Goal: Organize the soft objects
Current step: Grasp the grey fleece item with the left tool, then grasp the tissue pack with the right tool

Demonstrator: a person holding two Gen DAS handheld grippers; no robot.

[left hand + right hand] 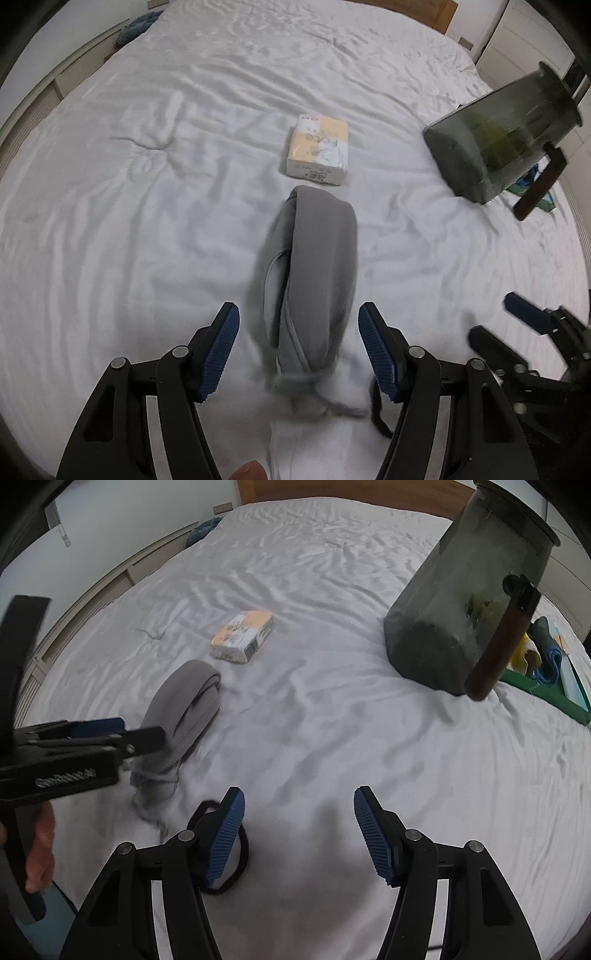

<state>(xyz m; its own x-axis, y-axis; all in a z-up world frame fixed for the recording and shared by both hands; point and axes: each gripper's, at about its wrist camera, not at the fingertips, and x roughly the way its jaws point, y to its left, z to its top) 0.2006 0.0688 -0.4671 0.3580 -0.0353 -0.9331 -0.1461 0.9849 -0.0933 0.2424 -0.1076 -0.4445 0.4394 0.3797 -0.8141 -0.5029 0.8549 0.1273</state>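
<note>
A grey padded fabric item with loose cords at its near end lies on the white bed sheet. My left gripper hovers over its near end, open, the blue pads on either side and not touching it. The right wrist view shows the same grey item with the left gripper above it. A yellow and white tissue pack lies just beyond. My right gripper is open and holds nothing; a black hair tie lies under its left finger. That gripper shows at the lower right.
A dark translucent bin with a brown handle stands on the bed's right side. Beside it is a green tray with blue and yellow items. A wooden headboard and a wall panel border the bed.
</note>
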